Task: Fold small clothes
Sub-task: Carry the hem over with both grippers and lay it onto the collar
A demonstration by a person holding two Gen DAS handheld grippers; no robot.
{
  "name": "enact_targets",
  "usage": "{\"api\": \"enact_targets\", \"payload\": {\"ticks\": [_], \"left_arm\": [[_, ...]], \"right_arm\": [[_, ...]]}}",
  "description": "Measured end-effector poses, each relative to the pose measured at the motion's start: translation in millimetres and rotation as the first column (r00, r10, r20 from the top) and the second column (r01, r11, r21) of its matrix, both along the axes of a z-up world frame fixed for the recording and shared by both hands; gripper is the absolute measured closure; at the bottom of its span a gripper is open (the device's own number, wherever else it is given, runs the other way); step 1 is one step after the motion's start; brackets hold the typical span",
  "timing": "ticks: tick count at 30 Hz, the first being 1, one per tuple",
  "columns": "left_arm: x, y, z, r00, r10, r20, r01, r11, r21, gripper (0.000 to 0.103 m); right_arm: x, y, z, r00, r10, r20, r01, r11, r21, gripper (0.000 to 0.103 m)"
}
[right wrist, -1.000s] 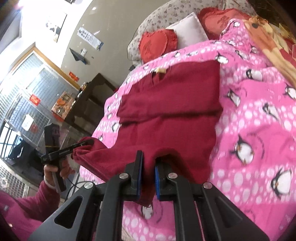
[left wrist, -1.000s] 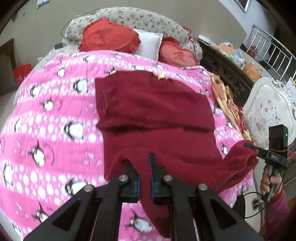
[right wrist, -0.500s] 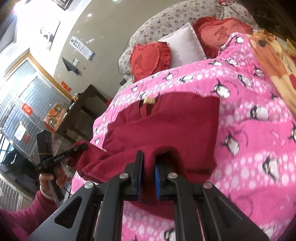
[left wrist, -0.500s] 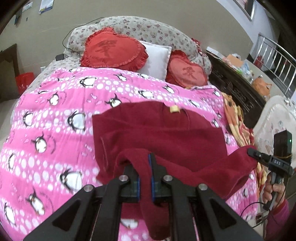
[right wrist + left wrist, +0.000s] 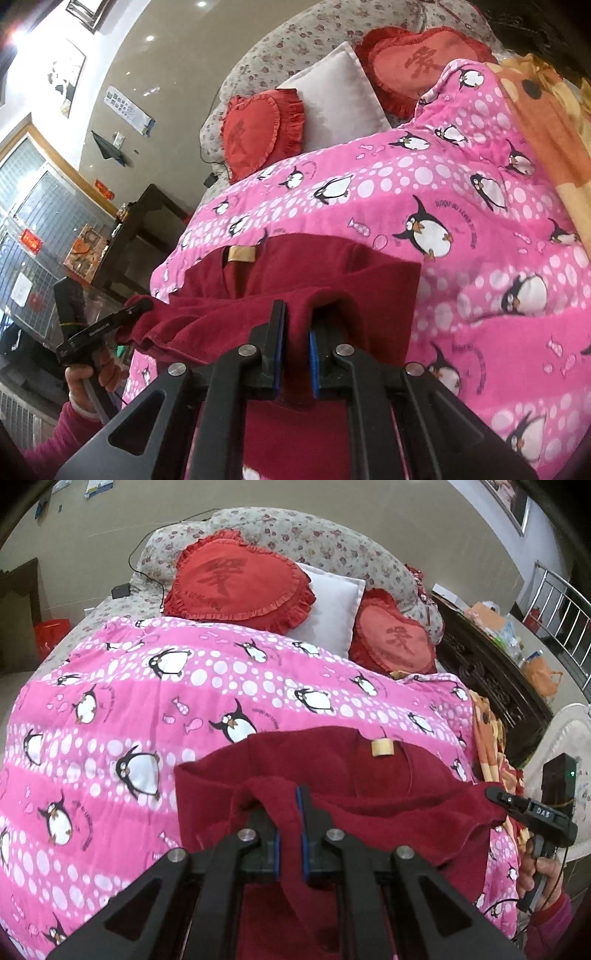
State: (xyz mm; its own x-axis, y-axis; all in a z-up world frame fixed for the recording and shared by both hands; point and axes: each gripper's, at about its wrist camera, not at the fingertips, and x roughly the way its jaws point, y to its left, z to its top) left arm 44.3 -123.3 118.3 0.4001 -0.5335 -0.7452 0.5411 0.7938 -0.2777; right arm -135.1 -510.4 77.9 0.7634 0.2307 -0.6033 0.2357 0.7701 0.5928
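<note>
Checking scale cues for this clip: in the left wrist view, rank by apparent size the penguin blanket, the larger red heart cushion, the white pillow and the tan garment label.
1. penguin blanket
2. larger red heart cushion
3. white pillow, partly hidden by both cushions, so its true size is unsure
4. tan garment label

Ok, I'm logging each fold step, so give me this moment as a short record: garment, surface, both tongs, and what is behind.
garment: dark red top, tan neck label at far end, near hem lifted
surface: pink penguin blanket on a bed
left tongs: shut on one hem corner
right tongs: shut on the other hem corner
fold: hem held over the body, not yet laid down
behind: two red heart cushions, white pillow
</note>
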Motion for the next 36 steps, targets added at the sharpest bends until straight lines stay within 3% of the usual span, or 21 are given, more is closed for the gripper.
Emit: {"api": "enact_targets", "payload": {"ticks": [4,7,10,12,14,17,20,24,26,31,36], "left_arm": [[17,-2,-16,0.997,0.035,-0.062,-0.034,0.999,0.009,0.090],[24,-4,-19,0.995,0.028,-0.094,-0.027,1.000,0.016,0.086],[23,-3,-13,0.995,0.008,-0.097,-0.009,1.000,-0.008,0.068],[23,-3,-9,0.994,-0.004,-0.112,0.001,1.000,-0.029,0.046],[19,-4,-5,0.992,-0.018,-0.122,0.013,0.999,-0.043,0.033],[11,-4,2,0.995,-0.016,-0.094,0.013,0.999,-0.035,0.026],[8,1,10,0.999,0.038,-0.021,-0.039,0.999,-0.030,0.012],[12,9,16,0.998,0.058,-0.008,-0.058,0.997,-0.056,0.011],[11,6,15,0.999,0.050,0.003,-0.050,0.998,-0.040,0.011],[20,-12,-12,0.998,0.066,-0.003,-0.066,0.997,0.043,0.011],[40,-19,-56,0.989,0.135,-0.068,-0.123,0.980,0.156,0.011]], "right_arm": [[16,-17,-14,0.999,-0.027,-0.023,0.028,0.997,0.071,0.103],[15,-28,-9,0.998,-0.060,-0.010,0.061,0.994,0.085,0.103],[2,-40,9,0.991,-0.117,0.057,0.112,0.989,0.093,0.086],[-6,-43,18,0.988,-0.126,0.085,0.117,0.988,0.105,0.085],[-13,-37,27,0.992,-0.097,0.087,0.091,0.993,0.073,0.085],[-20,-9,35,0.997,-0.021,0.074,0.024,0.999,-0.040,0.085],[-28,17,34,0.996,0.026,0.085,-0.016,0.993,-0.116,0.085],[-18,40,22,0.993,0.098,0.069,-0.087,0.986,-0.145,0.085],[-5,42,17,0.996,0.082,0.038,-0.074,0.981,-0.179,0.085],[35,22,1,1.000,-0.015,0.005,0.015,0.987,-0.162,0.085],[78,4,-32,0.985,-0.081,-0.150,0.057,0.985,-0.162,0.085]]}}
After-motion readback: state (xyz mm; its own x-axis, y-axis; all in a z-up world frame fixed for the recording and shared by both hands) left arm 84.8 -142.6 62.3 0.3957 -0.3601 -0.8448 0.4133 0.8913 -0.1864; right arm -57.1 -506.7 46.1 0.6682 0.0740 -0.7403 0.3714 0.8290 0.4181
